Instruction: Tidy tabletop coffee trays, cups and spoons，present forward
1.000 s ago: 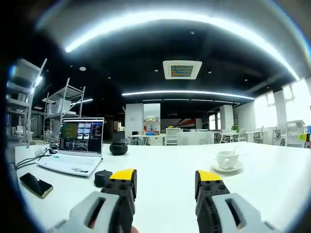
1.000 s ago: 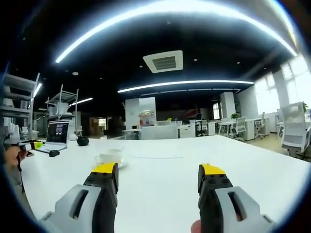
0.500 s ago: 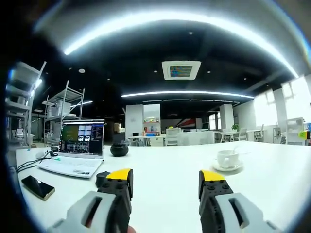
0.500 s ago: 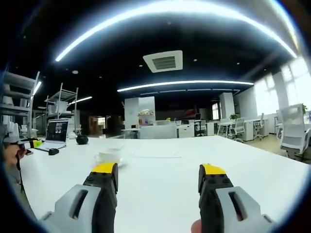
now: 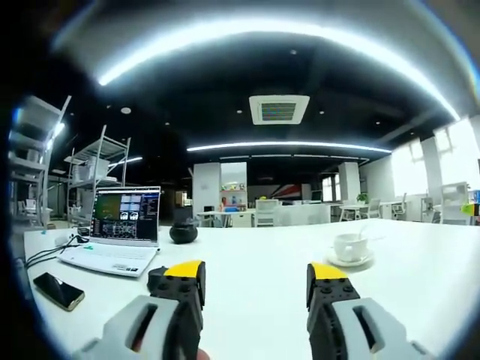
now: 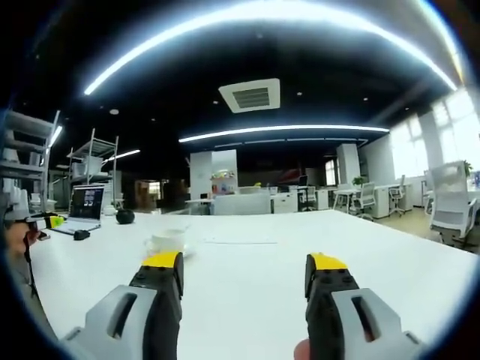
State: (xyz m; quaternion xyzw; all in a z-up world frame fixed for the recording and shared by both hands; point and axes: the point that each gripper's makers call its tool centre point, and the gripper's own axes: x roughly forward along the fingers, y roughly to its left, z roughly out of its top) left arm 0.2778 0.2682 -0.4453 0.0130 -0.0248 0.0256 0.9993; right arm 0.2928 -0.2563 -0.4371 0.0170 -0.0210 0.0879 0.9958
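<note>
Left gripper view: left gripper (image 5: pixel 255 276) jaws apart, empty, above table (image 5: pixel 255 247); cup (image 5: pixel 350 246) on saucer (image 5: pixel 349 261) ahead-right, laptop (image 5: pixel 120 232) left. Right gripper (image 6: pixel 246 271) also spread, empty.

Dark-ceilinged office with light strips (image 5: pixel 289 144), a ceiling vent (image 5: pixel 278 109), metal shelving (image 5: pixel 94 174).

Your left claw (image 5: pixel 255 281) is level and pointing straight ahead, its two yellow-tipped jaws spread wide with nothing between them. Your right claw (image 6: pixel 246 274) sits in the same pose, jaws parted just as far and holding nothing. A fingertip (image 6: pixel 301 350) of yours shows at the base of the right claw, just inside its right jaw. Off to that claw's far left, your other hand (image 6: pixel 15 238) is wrapped around the left claw's handle.
</note>
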